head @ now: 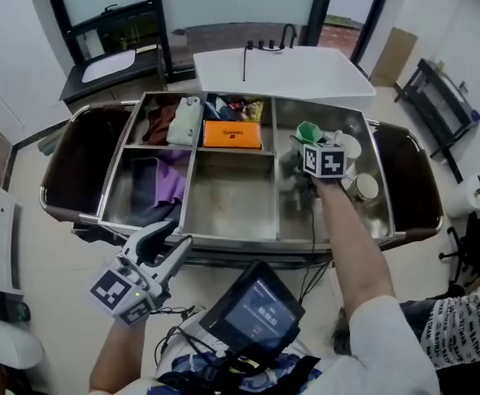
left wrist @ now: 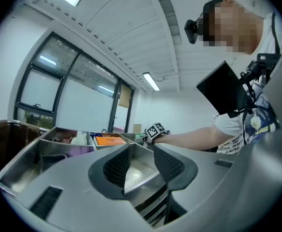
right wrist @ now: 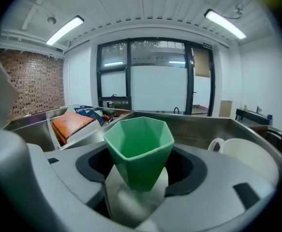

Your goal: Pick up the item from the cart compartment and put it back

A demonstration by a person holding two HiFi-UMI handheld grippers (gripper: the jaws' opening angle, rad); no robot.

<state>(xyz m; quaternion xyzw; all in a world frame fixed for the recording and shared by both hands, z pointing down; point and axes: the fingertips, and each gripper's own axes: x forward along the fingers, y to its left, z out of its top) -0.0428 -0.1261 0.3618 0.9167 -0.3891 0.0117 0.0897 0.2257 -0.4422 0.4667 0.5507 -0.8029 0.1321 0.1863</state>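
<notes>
Here, the right gripper [right wrist: 140, 170] was closed on a green cup [right wrist: 140, 144], held upright between its jaws inside a compartment of the steel cart [head: 248, 239]. A white mug [right wrist: 244, 156] sat just to that gripper's right, and an orange packet [right wrist: 70, 122] lay farther off to its left. The left gripper [left wrist: 141, 166] hung with jaws apart and empty, the cart's near rim just ahead of it.

Head cam steeply down over cart [head: 223, 239]; L/R cams low, close, across it; all share orange box [head: 232, 134].
</notes>
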